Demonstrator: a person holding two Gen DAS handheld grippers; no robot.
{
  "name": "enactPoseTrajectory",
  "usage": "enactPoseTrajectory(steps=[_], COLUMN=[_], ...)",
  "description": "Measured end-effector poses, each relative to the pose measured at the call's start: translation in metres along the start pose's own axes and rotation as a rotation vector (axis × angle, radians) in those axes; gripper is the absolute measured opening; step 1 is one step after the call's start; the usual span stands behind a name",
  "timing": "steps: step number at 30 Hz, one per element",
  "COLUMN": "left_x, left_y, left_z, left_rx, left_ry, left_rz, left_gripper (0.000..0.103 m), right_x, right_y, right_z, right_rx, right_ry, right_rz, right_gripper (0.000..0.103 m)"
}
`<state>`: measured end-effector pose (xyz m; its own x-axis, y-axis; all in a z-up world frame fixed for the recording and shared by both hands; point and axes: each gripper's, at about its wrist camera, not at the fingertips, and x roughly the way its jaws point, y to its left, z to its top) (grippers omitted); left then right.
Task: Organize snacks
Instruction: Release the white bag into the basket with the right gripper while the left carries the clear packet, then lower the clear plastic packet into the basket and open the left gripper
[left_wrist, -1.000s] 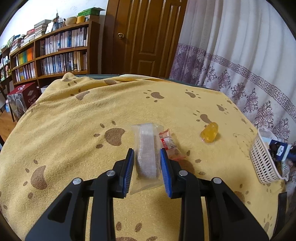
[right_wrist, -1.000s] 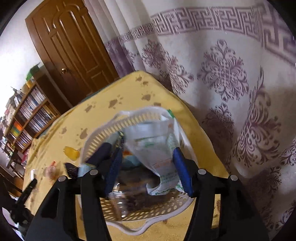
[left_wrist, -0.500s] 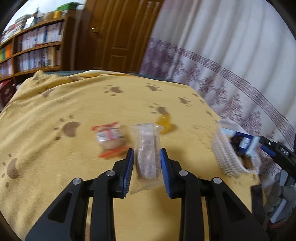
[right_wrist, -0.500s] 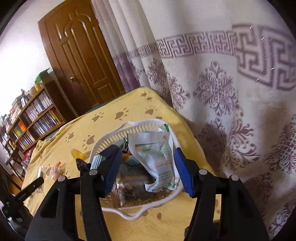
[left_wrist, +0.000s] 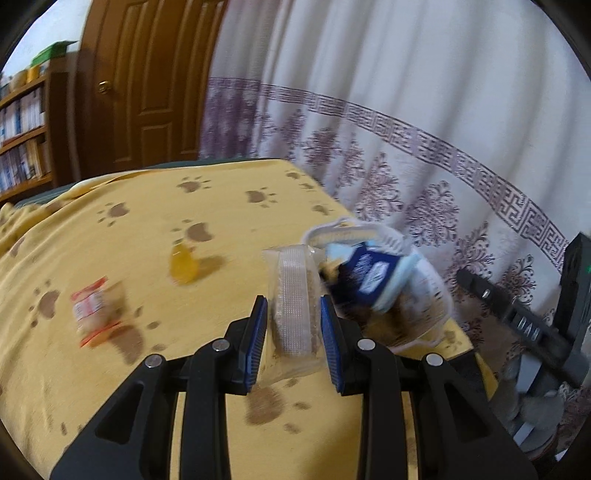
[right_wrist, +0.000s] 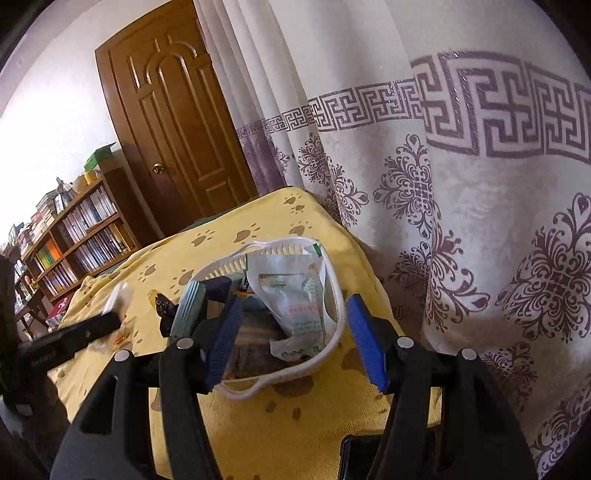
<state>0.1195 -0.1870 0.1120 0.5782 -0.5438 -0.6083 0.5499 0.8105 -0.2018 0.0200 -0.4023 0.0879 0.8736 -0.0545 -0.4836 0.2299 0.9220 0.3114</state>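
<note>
Left gripper (left_wrist: 293, 341) fingers clamp what looks like a clear wafer packet (left_wrist: 291, 306)

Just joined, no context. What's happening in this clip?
A person with a gripper in each hand is sorting snacks on a yellow paw-print cloth. The left gripper is shut on a clear wafer packet, held up near the white basket, which already holds several packets. The right gripper sits at the basket, one of its jaws inside the rim and one outside; whether they press on it is unclear. A red-and-white snack and a yellow one lie on the cloth.
</note>
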Motion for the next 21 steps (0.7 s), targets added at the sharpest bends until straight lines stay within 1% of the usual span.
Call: enactPoseTrajectory(steps=[7,12,16,17,18,19,20,21], left_x=[0.028,0.057,0.08,0.083,0.087,0.089,0.09,0.09], left_y=[-0.04,-0.061,-0.07,-0.071,-0.072,-0.073,-0.073,-0.071], left_z=[0.031,0.053,0.063,0.064,0.064,0.064,0.063,0.061], left_rx=[0.061,0.074,0.053,0.048,0.042,0.038,0.032,0.026], left_ry=[-0.001,0.029,0.052,0.055,0.063,0.065,0.059,0.049], left_rz=[-0.064,-0.121,-0.157,-0.164,-0.169,-0.166,-0.163,-0.163], left_gripper=[0.03,0.03,0.03,0.033,0.04,0.062,0.069,0.069], right_x=[-0.001,-0.002,-0.004,-0.004,-0.004,-0.004,-0.004,-0.004], right_y=[0.0,0.004,0.004,0.003,0.002,0.0,-0.001,-0.003], right_z=[-0.012,-0.017,-0.02,-0.02,-0.02,-0.02,-0.02,-0.02], right_rx=[-0.035,-0.062,-0.082,-0.081,-0.076,-0.073,-0.07,-0.064], right_ry=[-0.003,-0.009,-0.023,-0.023,-0.022,-0.022,-0.023,-0.023], right_rz=[0.004,0.007,-0.008,-0.007,-0.007,-0.007,-0.009,-0.012], right_gripper=[0.061,0.061,0.061,0.061,0.061,0.061,0.061,0.061])
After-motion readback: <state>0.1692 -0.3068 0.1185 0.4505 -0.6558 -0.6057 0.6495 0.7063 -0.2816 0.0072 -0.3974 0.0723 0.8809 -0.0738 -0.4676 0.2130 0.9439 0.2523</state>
